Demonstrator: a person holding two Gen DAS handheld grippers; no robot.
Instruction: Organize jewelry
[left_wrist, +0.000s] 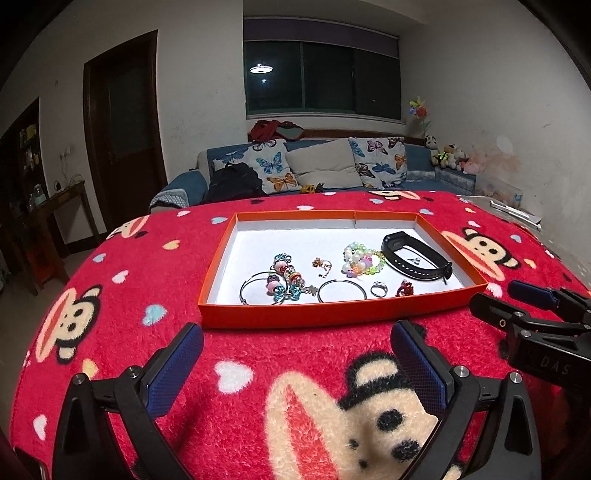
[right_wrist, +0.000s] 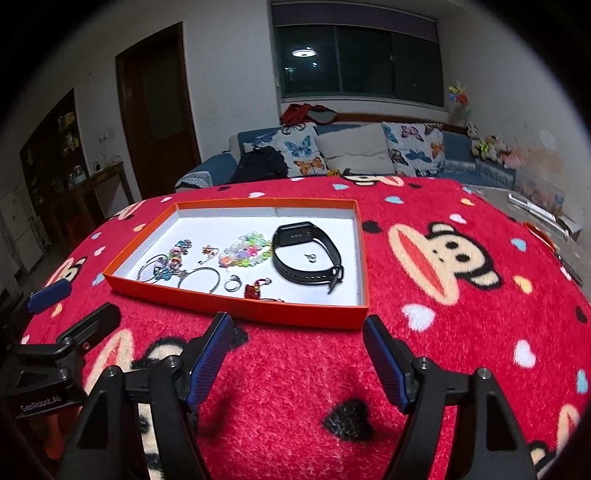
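An orange tray (left_wrist: 332, 315) (right_wrist: 236, 306) with a white floor lies on the red blanket. In it are a black smart band (left_wrist: 415, 254) (right_wrist: 308, 256), a pastel bead bracelet (left_wrist: 360, 258) (right_wrist: 245, 251), a charm bracelet (left_wrist: 286, 278) (right_wrist: 171, 260), a silver hoop (left_wrist: 341, 291) (right_wrist: 201, 278), a silver ring (left_wrist: 378, 288) (right_wrist: 233, 283) and a small red charm (left_wrist: 405, 288) (right_wrist: 254, 291). My left gripper (left_wrist: 295, 334) is open and empty, in front of the tray. My right gripper (right_wrist: 297, 325) is open and empty, near the tray's front right corner.
The red monkey-print blanket (left_wrist: 258, 369) (right_wrist: 443, 295) covers the whole table. The right gripper shows at the right edge of the left wrist view (left_wrist: 491, 297). The left gripper shows at the left edge of the right wrist view (right_wrist: 79, 302). A sofa (left_wrist: 317, 166) stands behind the table.
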